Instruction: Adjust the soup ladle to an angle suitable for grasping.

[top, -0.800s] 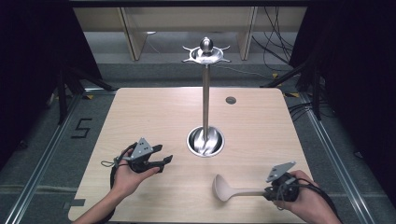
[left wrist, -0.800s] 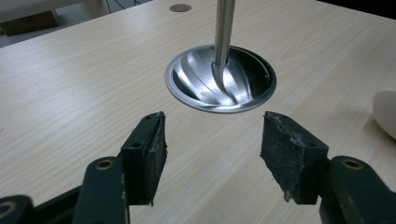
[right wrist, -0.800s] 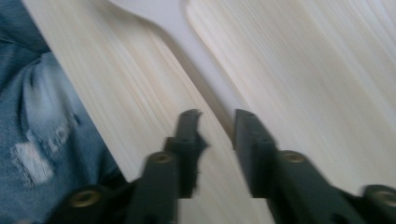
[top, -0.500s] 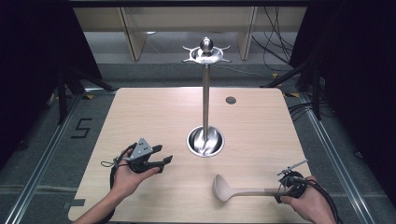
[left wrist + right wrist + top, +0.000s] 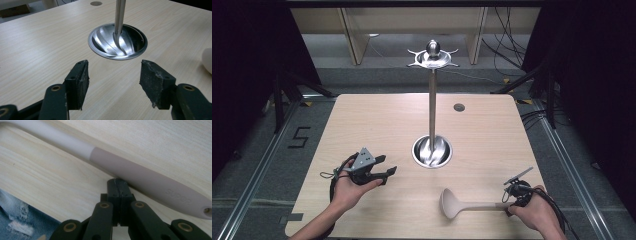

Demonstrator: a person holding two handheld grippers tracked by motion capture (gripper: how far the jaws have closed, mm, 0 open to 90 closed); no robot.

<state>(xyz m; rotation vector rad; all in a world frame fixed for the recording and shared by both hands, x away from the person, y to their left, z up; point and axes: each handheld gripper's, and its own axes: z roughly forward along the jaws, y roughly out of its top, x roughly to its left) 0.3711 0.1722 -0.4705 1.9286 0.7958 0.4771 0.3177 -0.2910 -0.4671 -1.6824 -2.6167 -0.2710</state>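
Observation:
A pale grey ladle (image 5: 451, 202) lies flat on the wooden table (image 5: 377, 125) near the front right, bowl to the left. Its handle (image 5: 140, 175) runs just past the tips of my right gripper (image 5: 117, 185), whose jaws are pressed together with nothing between them. In the high view the right gripper (image 5: 513, 194) sits at the handle's end, held by a hand. My left gripper (image 5: 388, 172) hovers at the front left, open and empty. The left gripper (image 5: 113, 82) faces the steel stand's dish base (image 5: 117, 41), and the ladle's bowl (image 5: 207, 60) shows at the right edge.
The steel stand (image 5: 432, 110) rises from its round base (image 5: 432, 151) at the table's middle to a hooked top ring (image 5: 433, 57). A small dark grommet (image 5: 459, 107) sits at the back right. Blue denim (image 5: 20, 220) lies below the table's front edge.
My right gripper has rolled over in the hand and shifted slightly right at the handle's end. The ladle and the left gripper have stayed put.

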